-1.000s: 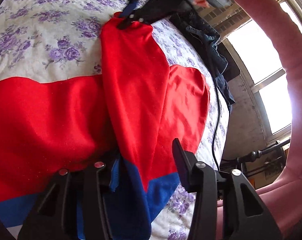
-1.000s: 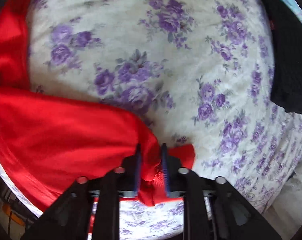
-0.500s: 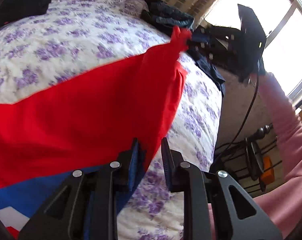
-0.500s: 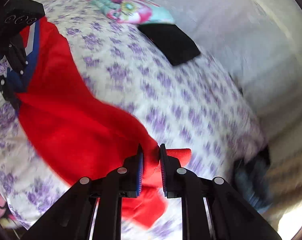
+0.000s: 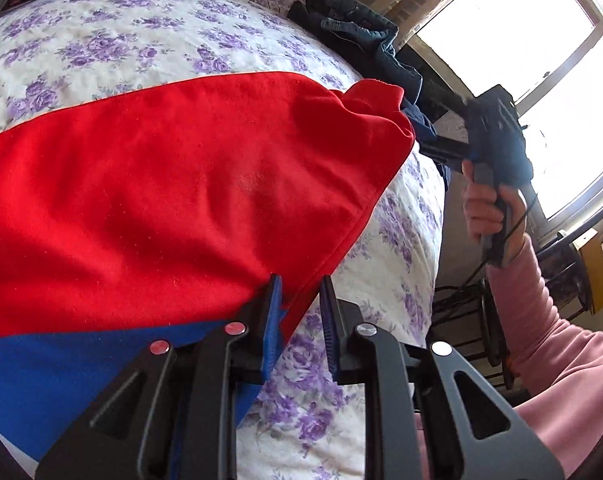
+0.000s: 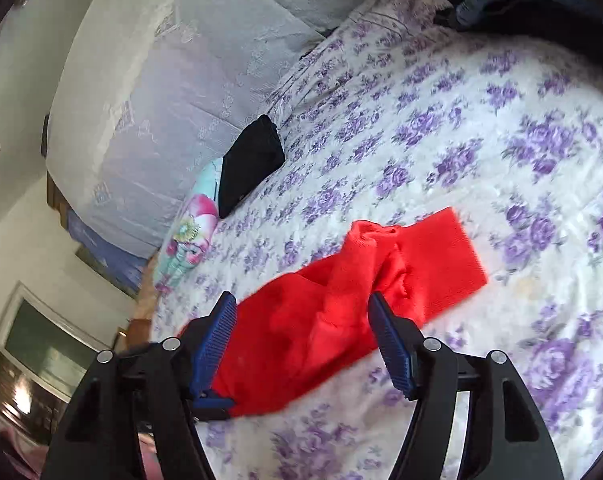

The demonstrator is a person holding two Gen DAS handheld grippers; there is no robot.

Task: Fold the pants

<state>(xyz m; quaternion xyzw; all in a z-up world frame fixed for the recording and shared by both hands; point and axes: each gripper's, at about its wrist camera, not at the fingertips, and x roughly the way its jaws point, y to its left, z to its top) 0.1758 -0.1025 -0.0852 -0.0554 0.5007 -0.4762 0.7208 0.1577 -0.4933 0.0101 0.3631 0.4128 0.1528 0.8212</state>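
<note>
The red pants (image 5: 173, 184) with a blue and white waist band (image 5: 81, 368) lie across the floral bed. My left gripper (image 5: 301, 304) is shut on the pants' edge where red meets blue. My right gripper (image 6: 301, 336) is open and empty just above the bunched red leg end (image 6: 381, 272), which rests on the bed. In the left wrist view the right gripper (image 5: 453, 148) shows beyond the leg end, held by a hand in a pink sleeve.
The bed (image 6: 481, 128) has a white sheet with purple flowers. A folded black garment (image 6: 249, 164) and a colourful pillow (image 6: 189, 236) lie by the grey headboard. Dark jeans (image 5: 365, 36) are piled at the bed's far corner. The bed's edge (image 5: 433, 216) drops off near the window.
My right gripper has opened and dropped the red leg end onto the bed, then drawn back. The leg now lies folded over the other. My left gripper stays shut on the pants.
</note>
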